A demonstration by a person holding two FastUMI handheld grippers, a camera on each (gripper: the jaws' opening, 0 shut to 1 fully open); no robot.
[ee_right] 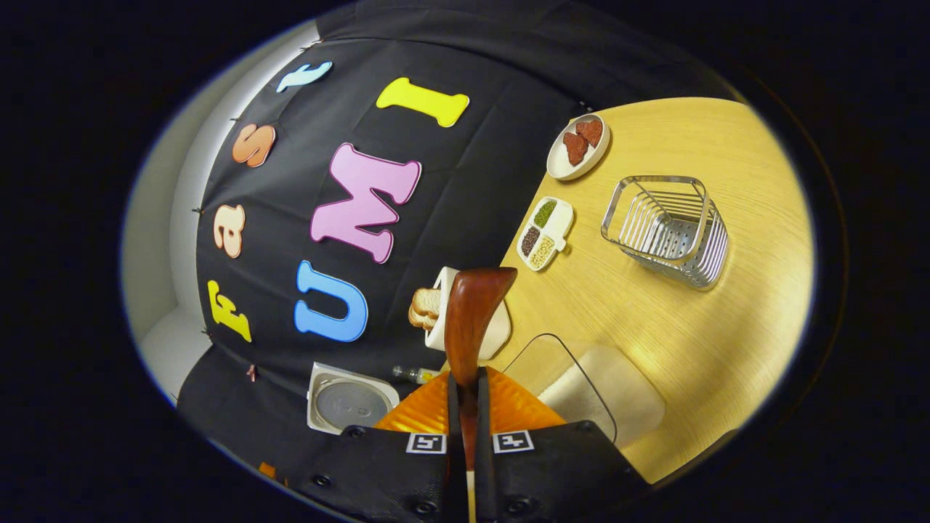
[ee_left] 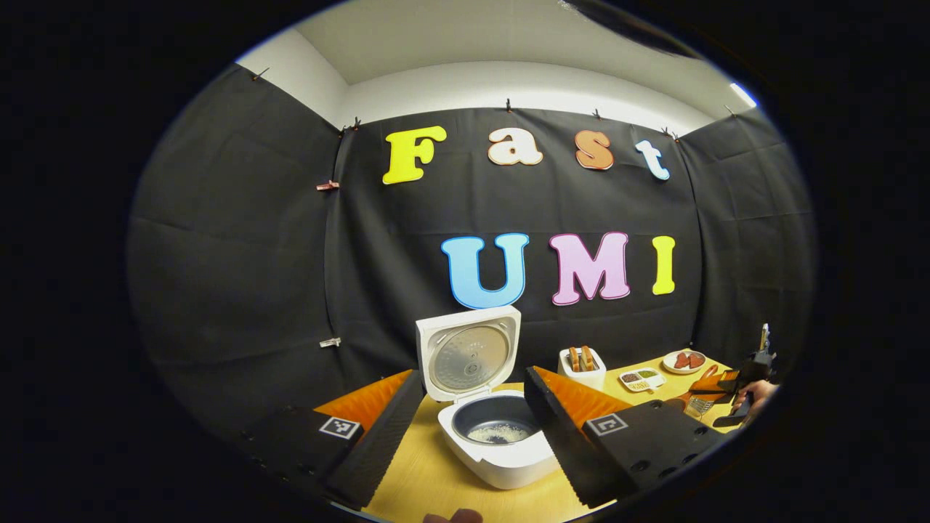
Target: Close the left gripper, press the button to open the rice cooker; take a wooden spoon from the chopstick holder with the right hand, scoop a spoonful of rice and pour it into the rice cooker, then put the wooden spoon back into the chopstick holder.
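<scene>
In the left gripper view, the left hand-held gripper [ee_left: 472, 428] stands wide open and holds nothing. Between its fingers I see the rice cooker [ee_left: 494, 436] near the front edge of the counter [ee_left: 429, 479], its lid up. The inner pot has only a thin layer of rice [ee_left: 498, 434] on the bottom. Behind it, toward the back edge, a white holder [ee_left: 583, 367] carries slices of bread. Far at the right side, the right hand-held gripper [ee_left: 716, 396] is held by a hand [ee_left: 755, 398].

In the right gripper view, the right hand-held gripper [ee_right: 465, 407] is closed narrow on the handle of the wooden spoon [ee_right: 471, 312]. The spoon's bowl looks empty. Just beside the fingers stands a clear container [ee_right: 581, 392] with rice inside. Toward the far edge I see the wire chopstick holder [ee_right: 665, 229], empty, a divided dish [ee_right: 545, 232] with three kinds of grains, and a plate [ee_right: 577, 149] with two red pieces.

I judge the scooping comes next: it is best to dip the bowl low into the clear container and to lift it level, so no grains fall.
</scene>
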